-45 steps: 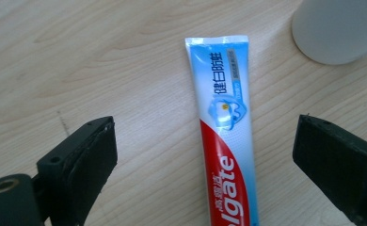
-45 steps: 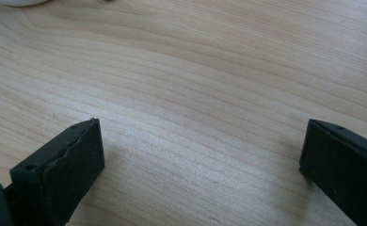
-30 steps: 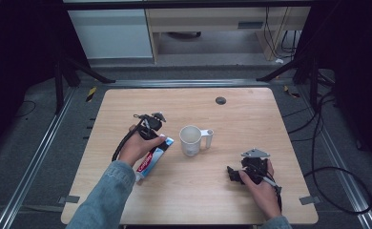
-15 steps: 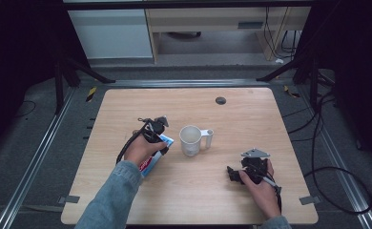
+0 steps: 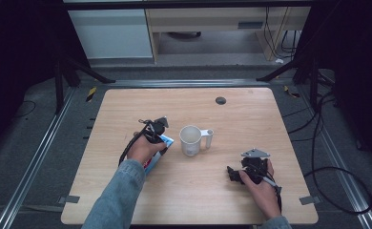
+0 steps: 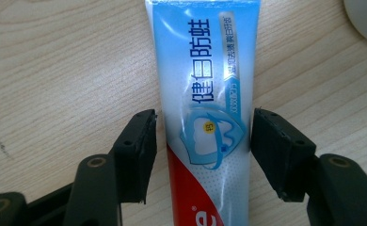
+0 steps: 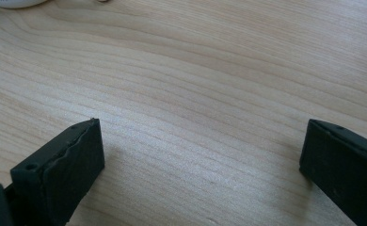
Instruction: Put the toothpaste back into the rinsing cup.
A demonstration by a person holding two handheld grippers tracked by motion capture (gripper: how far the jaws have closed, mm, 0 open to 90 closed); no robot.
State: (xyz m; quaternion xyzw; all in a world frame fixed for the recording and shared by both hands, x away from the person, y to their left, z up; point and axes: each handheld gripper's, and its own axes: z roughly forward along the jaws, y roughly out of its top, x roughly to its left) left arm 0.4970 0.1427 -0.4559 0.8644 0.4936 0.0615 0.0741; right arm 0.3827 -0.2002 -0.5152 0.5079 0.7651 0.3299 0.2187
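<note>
Left tongs straddle the toothpaste tube, which lies flat on the wooden surface. We see in the left gripper view that their jaws have just been closing, with the tube between them; the right-hand pad sits at the tube's edge and the left-hand pad stands just beside the other edge with a thin sliver of wood showing, so we do not read a firm squeeze. The tube's blue printed part runs away from the jaws and its red part lies down between them.

In the high view we take the white mug as our landmark. The toothpaste tube lies just to the left of the mug, slanting down and away from it, and the left tongs sit over the tube's upper end with the person's hand and denim sleeve trailing off below. The mug's handle points right.

Our right tongs rest well to the lower right of the mug, pointing left. In the right gripper view these tongs stand wide apart over bare wood, gripping nothing.

A small dark round disc lies above and right of the mug, near the surface's far edge.
</note>
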